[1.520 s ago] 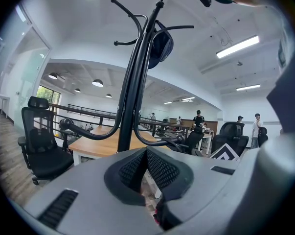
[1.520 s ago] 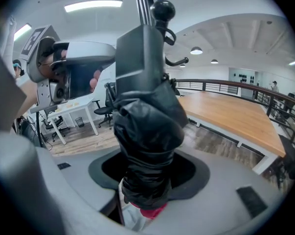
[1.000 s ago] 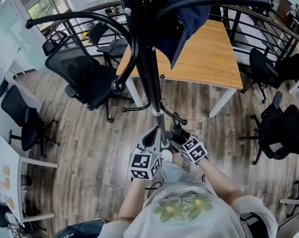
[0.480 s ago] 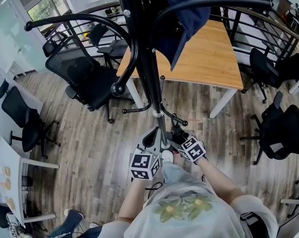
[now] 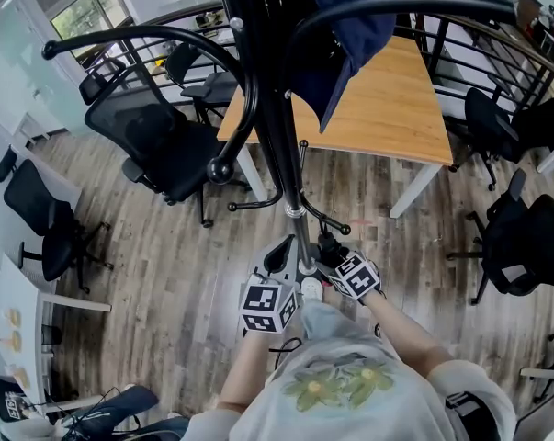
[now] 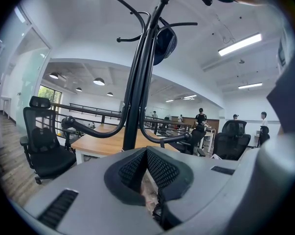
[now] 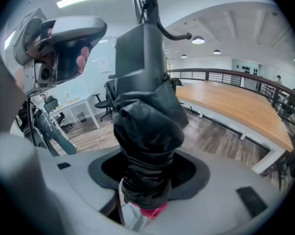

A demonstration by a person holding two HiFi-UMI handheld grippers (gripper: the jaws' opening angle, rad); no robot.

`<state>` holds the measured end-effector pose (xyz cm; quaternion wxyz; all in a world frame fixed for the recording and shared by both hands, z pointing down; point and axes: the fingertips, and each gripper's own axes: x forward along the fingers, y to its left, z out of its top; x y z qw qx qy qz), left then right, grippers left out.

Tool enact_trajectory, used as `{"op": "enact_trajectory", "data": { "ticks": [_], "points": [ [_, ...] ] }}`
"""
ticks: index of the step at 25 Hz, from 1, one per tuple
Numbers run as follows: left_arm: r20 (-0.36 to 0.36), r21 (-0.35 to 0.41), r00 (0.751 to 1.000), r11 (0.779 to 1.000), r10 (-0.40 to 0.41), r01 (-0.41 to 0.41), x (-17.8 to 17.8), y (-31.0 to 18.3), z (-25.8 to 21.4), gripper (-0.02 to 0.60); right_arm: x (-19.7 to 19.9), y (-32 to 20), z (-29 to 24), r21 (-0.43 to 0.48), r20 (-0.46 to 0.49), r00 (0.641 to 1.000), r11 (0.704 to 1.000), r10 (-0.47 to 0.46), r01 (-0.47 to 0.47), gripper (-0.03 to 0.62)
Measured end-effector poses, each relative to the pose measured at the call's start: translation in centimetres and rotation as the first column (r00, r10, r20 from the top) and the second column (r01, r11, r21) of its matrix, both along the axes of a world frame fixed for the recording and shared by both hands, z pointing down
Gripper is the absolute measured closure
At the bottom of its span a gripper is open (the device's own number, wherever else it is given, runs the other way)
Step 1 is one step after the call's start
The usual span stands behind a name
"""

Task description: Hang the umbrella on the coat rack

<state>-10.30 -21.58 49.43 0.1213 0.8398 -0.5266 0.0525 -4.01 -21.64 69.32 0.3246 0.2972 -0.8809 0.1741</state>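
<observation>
Right gripper (image 5: pixel 330 249) is clamped on the folded black umbrella (image 7: pixel 147 146), which sticks up out of the jaws. It sits low and just right of the coat rack (image 5: pixel 272 127) pole, well under the curved hooks, so it's not hanging on anything yet. Left gripper (image 6: pixel 147 155) is just left of the pole, with its jaws pinched together and nothing in them. A navy jacket (image 5: pixel 345 26) hangs up top, with a wooden table (image 5: pixel 387 99) behind and a black office chair (image 5: pixel 157 145) off to the left.
</observation>
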Motion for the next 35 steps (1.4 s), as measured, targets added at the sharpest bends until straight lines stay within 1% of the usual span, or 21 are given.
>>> {"op": "enact_trajectory", "data": {
  "ticks": [6,10,19,24,30,35],
  "points": [
    [0.002,-0.008,1.000,1.000,0.000,0.000,0.0,-0.6,-0.2,0.571,0.2,-0.9,0.1,0.005,0.011,1.000,1.000,0.010,-0.010,0.356],
    [0.001,-0.013,1.000,1.000,0.003,-0.003,0.3,-0.9,-0.4,0.572,0.2,-1.9,0.1,0.039,0.010,1.000,0.999,0.006,-0.007,0.353],
    [0.001,-0.020,1.000,1.000,0.004,-0.004,-0.2,-0.5,0.6,0.571,-1.2,-3.6,0.8,0.125,0.066,0.997,0.991,0.034,-0.042,0.350],
    [0.007,-0.021,1.000,1.000,0.001,-0.001,-0.3,-0.6,0.7,0.571,-1.9,-4.1,0.8,0.133,0.113,0.994,0.991,0.015,-0.030,0.346],
    [0.014,-0.023,1.000,1.000,-0.004,0.005,-0.3,-0.5,1.0,0.572,-1.3,-4.5,1.4,0.144,0.094,0.995,0.988,0.036,-0.049,0.334],
    [0.013,-0.023,1.000,1.000,-0.008,0.008,-0.3,-0.6,0.6,0.571,-1.1,-4.5,1.1,0.130,0.092,0.995,0.990,0.036,-0.048,0.298]
  ]
}}
